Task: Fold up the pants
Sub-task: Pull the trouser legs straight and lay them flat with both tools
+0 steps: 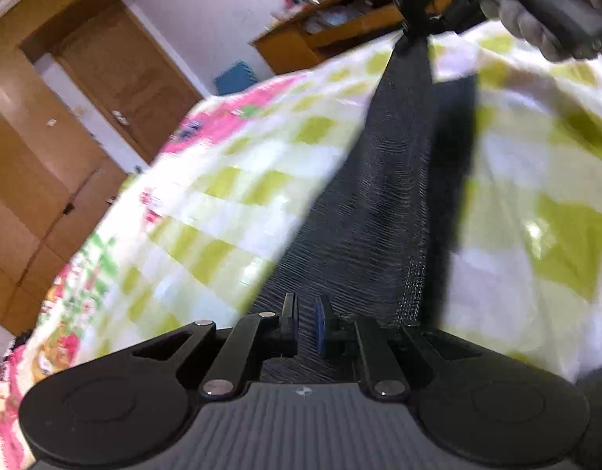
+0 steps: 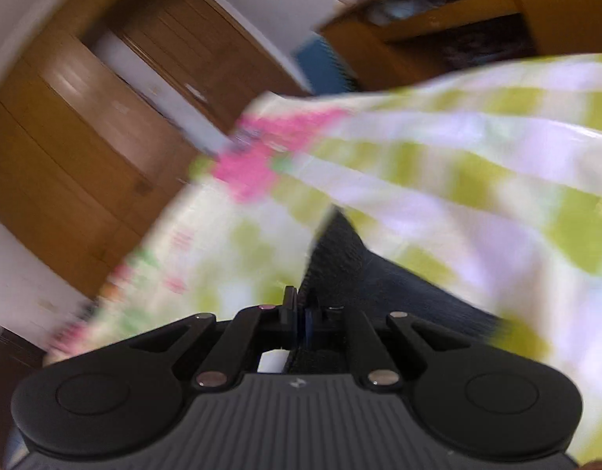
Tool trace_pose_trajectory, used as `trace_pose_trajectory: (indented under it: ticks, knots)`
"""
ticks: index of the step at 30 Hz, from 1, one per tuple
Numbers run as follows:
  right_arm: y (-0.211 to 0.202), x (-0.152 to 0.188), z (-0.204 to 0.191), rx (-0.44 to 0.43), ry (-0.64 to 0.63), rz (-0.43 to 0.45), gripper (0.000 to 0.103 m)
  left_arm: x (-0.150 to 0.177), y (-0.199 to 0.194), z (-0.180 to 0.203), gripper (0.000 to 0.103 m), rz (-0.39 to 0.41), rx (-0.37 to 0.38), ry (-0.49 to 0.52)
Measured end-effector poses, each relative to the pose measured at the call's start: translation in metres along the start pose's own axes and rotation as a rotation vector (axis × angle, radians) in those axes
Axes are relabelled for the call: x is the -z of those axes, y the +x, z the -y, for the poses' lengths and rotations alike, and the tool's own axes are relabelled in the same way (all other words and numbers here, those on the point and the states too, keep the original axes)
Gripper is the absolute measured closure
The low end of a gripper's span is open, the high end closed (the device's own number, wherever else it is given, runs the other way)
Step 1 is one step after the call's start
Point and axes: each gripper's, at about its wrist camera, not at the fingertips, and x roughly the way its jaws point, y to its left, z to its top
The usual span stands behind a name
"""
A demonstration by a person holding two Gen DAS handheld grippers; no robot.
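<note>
Brown wood fills the left of both views: a panelled wooden door (image 1: 132,74) and a tall wooden wardrobe (image 1: 30,180). No writing can be read anywhere. One small blue box (image 1: 236,77) sits on the floor at the far corner of the bed, and one wooden desk (image 1: 320,35) beyond it holds blurred clutter on its shelf. The green-and-white checked quilt with pink flowers (image 1: 222,196) covers the bed. One pair of dark ribbed fabric pants (image 1: 383,196) stretches above the quilt's middle between the two claws. The left gripper (image 1: 305,327) shows a narrow gap between its pads with the cloth in it; whether it pinches I cannot tell. At upper right, a gloved hand (image 1: 536,8) holds the right gripper (image 2: 300,319), clamped tight on the pants' far end.
</note>
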Motion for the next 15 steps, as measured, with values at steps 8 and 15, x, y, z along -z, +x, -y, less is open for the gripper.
trace_pose_trajectory:
  ticks: [8, 15]
  knots:
    - [0.010, 0.016, 0.029, 0.016, 0.038, -0.095, 0.078, 0.009, -0.003, 0.005, 0.073, -0.021, 0.021, 0.024]
    - [-0.010, -0.004, 0.009, 0.247, -0.145, 0.025, 0.068, 0.009, 0.001, -0.024, 0.068, 0.002, -0.046, -0.003]
